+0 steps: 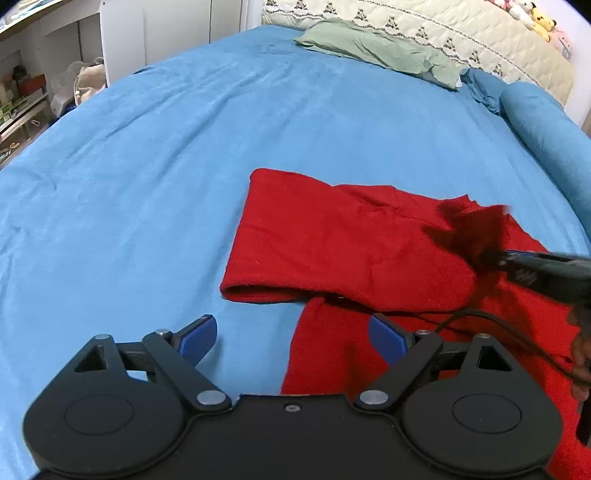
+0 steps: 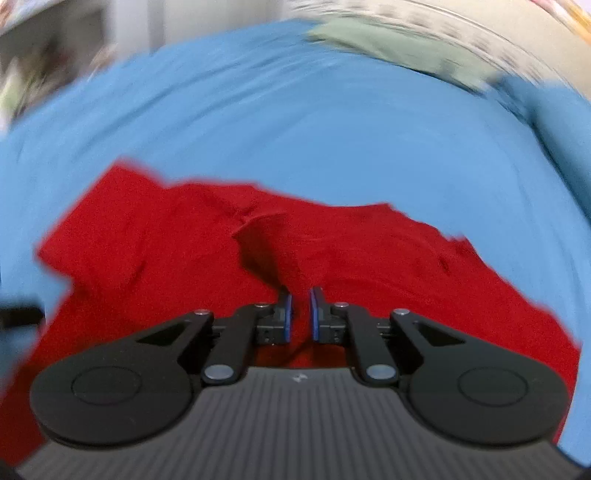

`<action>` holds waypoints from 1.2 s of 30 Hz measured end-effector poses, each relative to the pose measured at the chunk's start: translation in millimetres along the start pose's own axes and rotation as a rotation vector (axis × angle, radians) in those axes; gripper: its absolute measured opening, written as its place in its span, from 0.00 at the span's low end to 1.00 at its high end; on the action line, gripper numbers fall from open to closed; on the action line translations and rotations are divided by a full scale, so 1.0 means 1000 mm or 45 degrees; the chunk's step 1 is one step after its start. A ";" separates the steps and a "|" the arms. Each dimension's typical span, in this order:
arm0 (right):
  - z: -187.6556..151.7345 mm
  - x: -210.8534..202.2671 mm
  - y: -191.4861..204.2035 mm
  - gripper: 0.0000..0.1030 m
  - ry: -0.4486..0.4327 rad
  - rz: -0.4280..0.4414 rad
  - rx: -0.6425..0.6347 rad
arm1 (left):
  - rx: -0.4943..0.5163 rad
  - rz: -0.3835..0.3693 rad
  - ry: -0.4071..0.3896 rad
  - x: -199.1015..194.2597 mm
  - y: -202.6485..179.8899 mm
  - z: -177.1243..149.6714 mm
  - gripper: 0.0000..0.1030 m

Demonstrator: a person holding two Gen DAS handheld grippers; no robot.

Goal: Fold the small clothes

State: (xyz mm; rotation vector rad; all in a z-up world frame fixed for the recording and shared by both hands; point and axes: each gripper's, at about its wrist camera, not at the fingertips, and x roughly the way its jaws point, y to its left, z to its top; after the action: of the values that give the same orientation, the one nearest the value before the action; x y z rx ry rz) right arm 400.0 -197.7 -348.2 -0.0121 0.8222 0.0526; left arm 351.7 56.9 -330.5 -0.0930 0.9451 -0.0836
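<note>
A red garment [image 1: 332,240] lies on the blue bed sheet [image 1: 166,166], partly folded, with a doubled edge at its left end. My left gripper [image 1: 291,332] hovers open over the garment's near edge; its left finger is above the sheet, its right above red cloth, and nothing is between the pads. My right gripper [image 1: 493,254] comes in from the right and pinches a raised, shadowed fold of the garment. In the blurred right wrist view the right gripper [image 2: 300,295] has its pads nearly together, and a ridge of the red garment [image 2: 258,247] runs up into them.
A green pillow [image 1: 380,48] and a patterned quilt [image 1: 461,37] lie at the far end of the bed, with plush toys [image 1: 535,18] behind. A blue bolster [image 1: 546,136] lines the right side. Shelves and bags [image 1: 33,96] stand left of the bed. A black cable [image 1: 480,314] trails over the garment.
</note>
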 end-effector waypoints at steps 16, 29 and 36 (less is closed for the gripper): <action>-0.045 0.001 -0.084 0.72 -0.005 0.029 0.792 | 0.012 -0.031 0.037 0.007 -0.006 0.000 0.89; -0.009 -0.053 -0.117 0.21 -0.198 -0.005 0.691 | 0.078 -0.020 0.040 0.018 -0.015 0.005 0.89; -0.038 -0.074 -0.185 0.21 -0.180 -0.263 0.650 | 0.118 -0.028 0.043 0.040 -0.032 0.008 0.89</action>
State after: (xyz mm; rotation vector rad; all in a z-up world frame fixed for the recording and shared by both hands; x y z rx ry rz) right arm 331.6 -387.2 -321.9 0.3835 0.6710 -0.3487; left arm 380.4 20.7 -354.8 -0.0166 0.9728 -0.1494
